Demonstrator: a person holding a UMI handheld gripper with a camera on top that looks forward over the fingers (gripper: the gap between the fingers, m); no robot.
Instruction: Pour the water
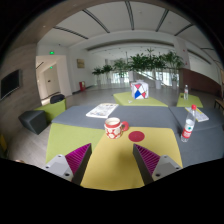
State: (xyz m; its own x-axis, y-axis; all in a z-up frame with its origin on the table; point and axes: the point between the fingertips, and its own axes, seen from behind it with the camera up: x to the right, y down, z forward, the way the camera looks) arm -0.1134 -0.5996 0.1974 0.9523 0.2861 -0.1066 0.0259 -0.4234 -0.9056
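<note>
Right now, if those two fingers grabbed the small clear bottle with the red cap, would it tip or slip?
The small clear bottle with the red cap looks tall and narrow, so a sideways nudge would probably tip it. Its smooth sides may be slippery. The gripper is open, well short of it.

Gripper (112, 158): two dark fingers (70, 163), each with a magenta inner pad (148, 157) bearing diagonal ridges.
</note>
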